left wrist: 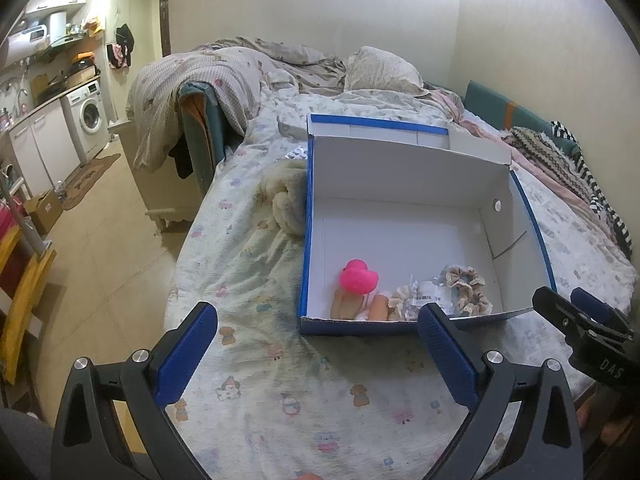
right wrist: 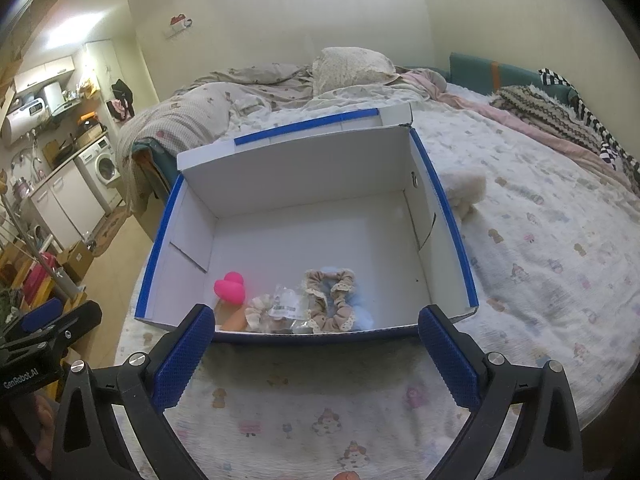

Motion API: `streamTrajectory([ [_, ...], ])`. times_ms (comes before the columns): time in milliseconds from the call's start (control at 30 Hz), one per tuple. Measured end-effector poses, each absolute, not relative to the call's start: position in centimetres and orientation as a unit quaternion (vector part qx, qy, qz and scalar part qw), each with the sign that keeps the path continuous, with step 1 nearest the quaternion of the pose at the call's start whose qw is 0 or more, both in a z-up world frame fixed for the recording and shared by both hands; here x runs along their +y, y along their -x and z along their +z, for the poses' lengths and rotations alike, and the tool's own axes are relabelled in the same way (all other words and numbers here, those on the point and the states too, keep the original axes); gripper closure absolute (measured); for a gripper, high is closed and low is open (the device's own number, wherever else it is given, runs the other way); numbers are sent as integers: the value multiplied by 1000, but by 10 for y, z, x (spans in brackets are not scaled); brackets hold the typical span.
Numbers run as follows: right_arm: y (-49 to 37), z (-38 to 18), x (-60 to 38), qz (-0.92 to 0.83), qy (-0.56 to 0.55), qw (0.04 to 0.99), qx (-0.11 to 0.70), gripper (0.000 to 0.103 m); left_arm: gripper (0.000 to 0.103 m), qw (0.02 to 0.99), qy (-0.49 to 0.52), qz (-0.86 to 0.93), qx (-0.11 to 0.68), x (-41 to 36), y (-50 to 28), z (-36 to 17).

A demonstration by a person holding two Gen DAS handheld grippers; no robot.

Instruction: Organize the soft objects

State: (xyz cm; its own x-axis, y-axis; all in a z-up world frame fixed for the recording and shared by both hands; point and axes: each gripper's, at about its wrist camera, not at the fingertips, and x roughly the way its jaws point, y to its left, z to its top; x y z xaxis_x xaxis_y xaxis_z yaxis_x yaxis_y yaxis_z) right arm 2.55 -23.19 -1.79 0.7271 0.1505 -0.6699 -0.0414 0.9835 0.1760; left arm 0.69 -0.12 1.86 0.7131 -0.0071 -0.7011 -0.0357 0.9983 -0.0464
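Two grippers, left (left wrist: pixel 318 354) & right (right wrist: pixel 316 354), hover low over the bed (left wrist: pixel 280 400) just short of the box (right wrist: pixel 452 216), fingers spread wide, nothing held. Inside, near the front wall: pink toy (right wrist: pixel 230 286), scrunchies (right wrist: pixel 330 300), small packet (right wrist: pixel 286 306). Step, prob.: between picks. One fluffy cream item (left wrist: pixel 288 200) lies outside, against the box side, further back. Next move likely calls for reaching past the box, then closing gently on it.
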Motion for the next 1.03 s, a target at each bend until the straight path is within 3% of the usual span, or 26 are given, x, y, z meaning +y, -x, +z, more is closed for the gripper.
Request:
streamTrajectory([
  [1033, -25, -18, -231, 52, -74, 927, 365, 0, 3, 924, 30, 8, 380, 0, -8, 20],
])
